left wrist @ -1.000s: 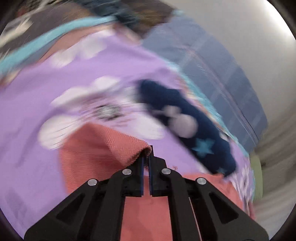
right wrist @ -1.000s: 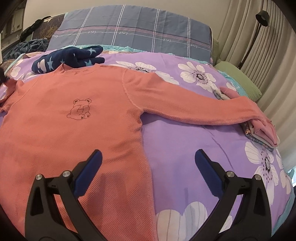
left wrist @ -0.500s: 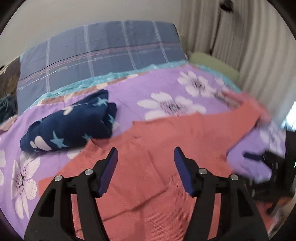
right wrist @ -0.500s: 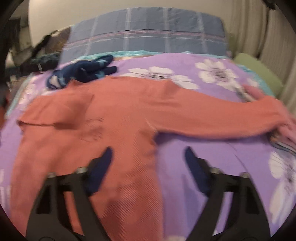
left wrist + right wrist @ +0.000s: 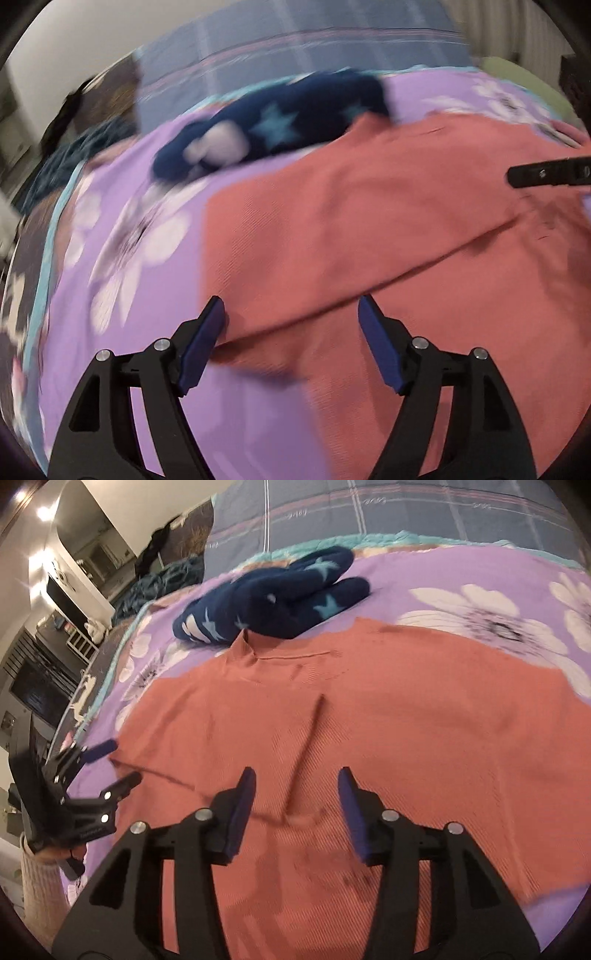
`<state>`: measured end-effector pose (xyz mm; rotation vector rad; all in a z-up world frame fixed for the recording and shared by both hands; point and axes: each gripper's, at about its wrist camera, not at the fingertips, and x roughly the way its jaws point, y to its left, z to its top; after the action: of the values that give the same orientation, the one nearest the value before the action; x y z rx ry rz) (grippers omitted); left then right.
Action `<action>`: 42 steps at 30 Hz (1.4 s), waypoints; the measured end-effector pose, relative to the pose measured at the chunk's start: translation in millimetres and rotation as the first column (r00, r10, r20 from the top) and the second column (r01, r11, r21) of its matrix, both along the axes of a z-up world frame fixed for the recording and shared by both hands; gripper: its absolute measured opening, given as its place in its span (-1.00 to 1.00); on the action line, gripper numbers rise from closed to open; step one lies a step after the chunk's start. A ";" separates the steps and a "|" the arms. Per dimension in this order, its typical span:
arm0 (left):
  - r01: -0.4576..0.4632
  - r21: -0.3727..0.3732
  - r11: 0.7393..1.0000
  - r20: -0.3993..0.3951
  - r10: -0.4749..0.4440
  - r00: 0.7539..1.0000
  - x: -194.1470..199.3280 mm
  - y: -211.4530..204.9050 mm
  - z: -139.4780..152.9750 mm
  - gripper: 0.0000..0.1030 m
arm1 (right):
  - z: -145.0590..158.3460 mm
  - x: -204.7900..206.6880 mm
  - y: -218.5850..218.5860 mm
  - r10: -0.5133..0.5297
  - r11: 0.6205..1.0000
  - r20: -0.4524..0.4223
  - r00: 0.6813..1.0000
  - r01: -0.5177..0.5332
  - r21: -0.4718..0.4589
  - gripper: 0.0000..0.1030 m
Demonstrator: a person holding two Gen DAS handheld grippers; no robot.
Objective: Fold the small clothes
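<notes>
A coral long-sleeved sweater (image 5: pixel 388 716) lies flat on the bed, and one sleeve (image 5: pixel 332 229) is folded across its body. My left gripper (image 5: pixel 291 317) hovers over that sleeve's lower edge; its jaws are opening and nothing is pressed between them. It also shows at the sweater's left edge in the right wrist view as the left gripper (image 5: pixel 120 761). My right gripper (image 5: pixel 295 786) hangs over the sweater's chest beside a crease; its jaws are closing, and the pads stand apart above the fabric. One of the right gripper's fingers (image 5: pixel 546 173) pokes in at the right of the left wrist view.
A rolled navy garment with stars (image 5: pixel 273 602) lies just beyond the sweater's collar. The purple floral bedsheet (image 5: pixel 480 572) surrounds it, with a plaid pillow (image 5: pixel 369 513) behind and a green cushion (image 5: pixel 517 77) to the right. A dark teal blanket (image 5: pixel 162 579) and furniture stand at the left.
The left gripper let go of the sleeve's cuff, opened and rolled upright; the sleeve now lies across the body. The right gripper swung left over the chest and narrowed its jaws.
</notes>
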<state>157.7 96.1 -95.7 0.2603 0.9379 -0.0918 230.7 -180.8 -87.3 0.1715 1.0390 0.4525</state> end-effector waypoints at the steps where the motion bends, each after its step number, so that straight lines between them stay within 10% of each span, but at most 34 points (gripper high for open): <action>1: -0.018 -0.009 1.000 -0.003 0.018 1.000 -0.9 7.5 -3.4 0.58 | -3.4 3.2 4.1 0.004 1.000 -0.016 1.000 -0.004 0.002 -0.06; 4: -0.065 -0.098 0.993 0.002 0.065 0.998 -1.6 30.3 -11.9 0.73 | -12.8 13.0 16.0 -0.012 1.000 -0.032 0.999 0.012 0.017 0.03; 7: -0.099 -0.139 0.985 0.002 0.100 0.995 3.0 37.5 -14.6 0.76 | -10.9 15.3 22.9 -0.006 1.000 -0.003 1.000 0.007 0.017 -0.93; 17: -0.181 -0.153 0.971 0.031 0.188 0.982 0.2 48.1 -14.3 0.76 | 76.9 -19.6 -21.9 -0.043 0.999 0.220 0.975 0.041 0.016 -0.93; 29: -0.097 -0.224 0.970 0.021 0.104 0.994 -27.8 35.0 -6.9 0.76 | 4.3 -16.3 -115.1 -0.230 0.973 0.018 0.973 0.229 0.039 -0.80; 36: -0.010 -0.404 0.915 0.086 0.049 0.995 -46.9 30.0 32.0 -0.47 | 16.5 -42.9 -116.7 -0.222 0.975 0.119 0.968 0.220 0.033 -0.58; 40: 0.061 -0.401 0.914 0.122 -0.012 0.992 -25.7 -7.7 33.4 -0.48 | 11.6 -45.8 -95.3 -0.130 0.989 0.099 0.987 0.122 0.088 -0.59; 42: 0.063 -0.344 0.937 0.076 -0.039 0.996 -13.1 -29.9 14.5 -0.48 | -14.3 -38.8 -78.1 -0.146 0.989 0.025 0.989 0.147 -0.035 -0.59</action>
<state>144.6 66.3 -81.2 -0.0395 0.8309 -0.2913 191.9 -258.9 -101.7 0.2081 1.0050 0.3016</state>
